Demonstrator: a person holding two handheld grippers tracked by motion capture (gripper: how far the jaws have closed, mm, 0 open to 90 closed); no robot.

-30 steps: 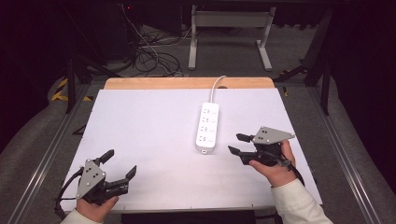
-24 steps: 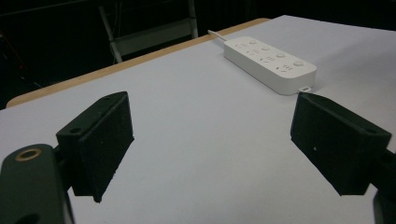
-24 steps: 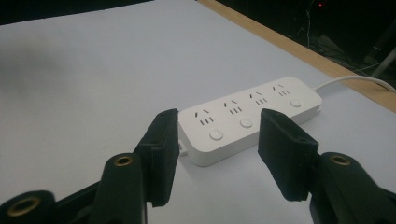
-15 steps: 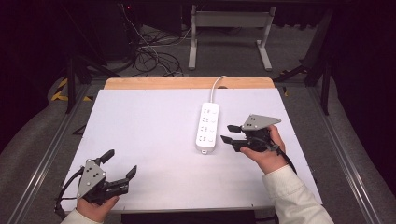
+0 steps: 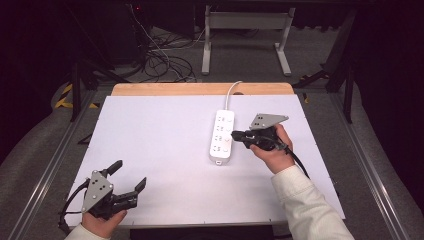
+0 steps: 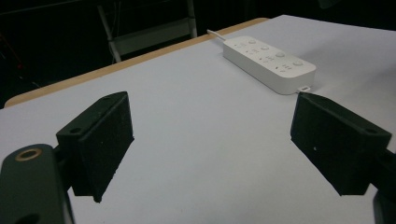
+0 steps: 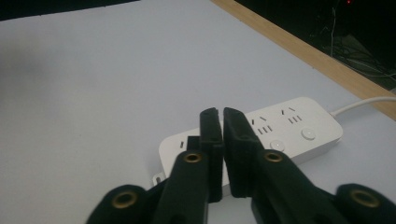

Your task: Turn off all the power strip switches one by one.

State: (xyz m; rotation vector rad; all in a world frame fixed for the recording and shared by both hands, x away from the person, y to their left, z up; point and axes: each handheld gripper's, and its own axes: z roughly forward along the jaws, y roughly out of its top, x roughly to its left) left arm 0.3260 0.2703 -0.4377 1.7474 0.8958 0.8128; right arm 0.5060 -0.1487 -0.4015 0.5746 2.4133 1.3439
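**Closed jaws at the power strip**

White power strip [image 5: 223, 137] lying right of centre in the high view, cord running toward the upper table [image 5: 160, 150] edge. Right gripper [image 5: 235, 135] at its right edge, jaws just closed together, nothing between them. Left gripper [image 5: 129, 175] at lower left, well apart from the strip, 2 jaws spread wide, holding nothing.

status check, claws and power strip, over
Right claw shut, empty, just closed, tips over the power strip. Left claw open, near table corner. Nothing in the way.
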